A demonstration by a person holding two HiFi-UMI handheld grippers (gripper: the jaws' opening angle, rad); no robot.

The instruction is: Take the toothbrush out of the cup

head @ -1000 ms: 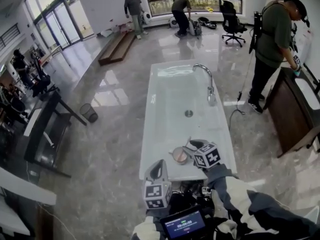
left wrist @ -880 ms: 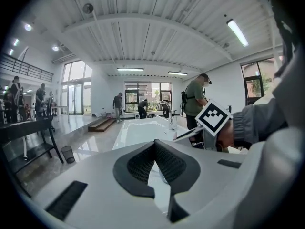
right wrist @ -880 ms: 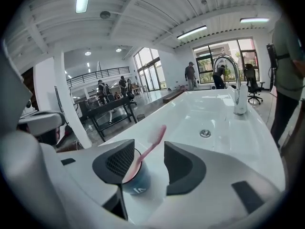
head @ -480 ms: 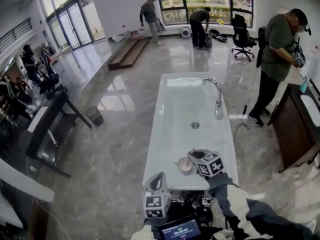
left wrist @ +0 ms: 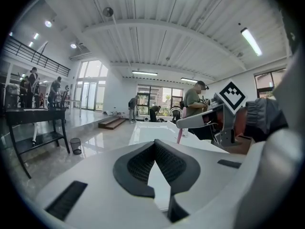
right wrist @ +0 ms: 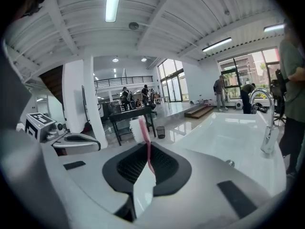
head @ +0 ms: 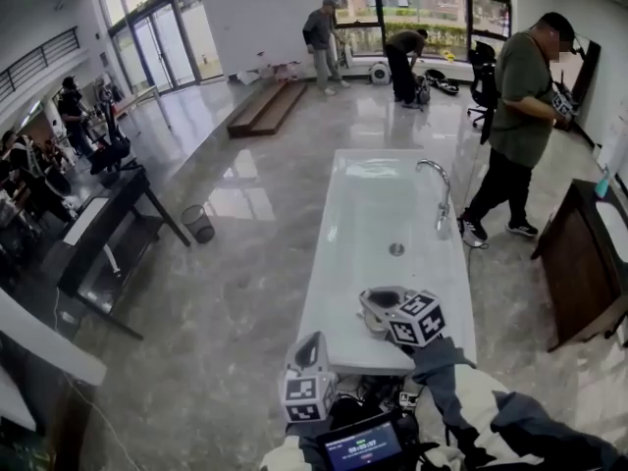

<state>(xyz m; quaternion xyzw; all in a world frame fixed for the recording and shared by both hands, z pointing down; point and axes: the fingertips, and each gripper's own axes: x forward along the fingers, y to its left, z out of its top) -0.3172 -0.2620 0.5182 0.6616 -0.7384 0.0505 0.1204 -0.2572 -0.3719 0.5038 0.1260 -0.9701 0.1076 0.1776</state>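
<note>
Since the earlier frames the right gripper (head: 377, 300), low and right of centre in the head view, has just been closing its jaws. The copper-coloured cup that showed beside it then is now covered by the gripper's body and cannot be made out. In the right gripper view the jaws stand nearly together at mid frame, pinching a slim pink toothbrush (right wrist: 149, 155). Its handle runs up between the dark pads and its white head stands above them. The left gripper view shows the same brush at centre right, hanging from the right gripper above the long white basin (head: 378, 214), apparently clear of its surface. The left gripper (head: 312, 341), at bottom centre of the head view, sits just short of the basin's near edge with its jaw tips together and nothing between them. Judging from this, the grip is made and the brush is out of the cup or very nearly so. The likely remainder is to carry it clear, and such a thin handle in a small pinch could swing or slip on the way.
</note>
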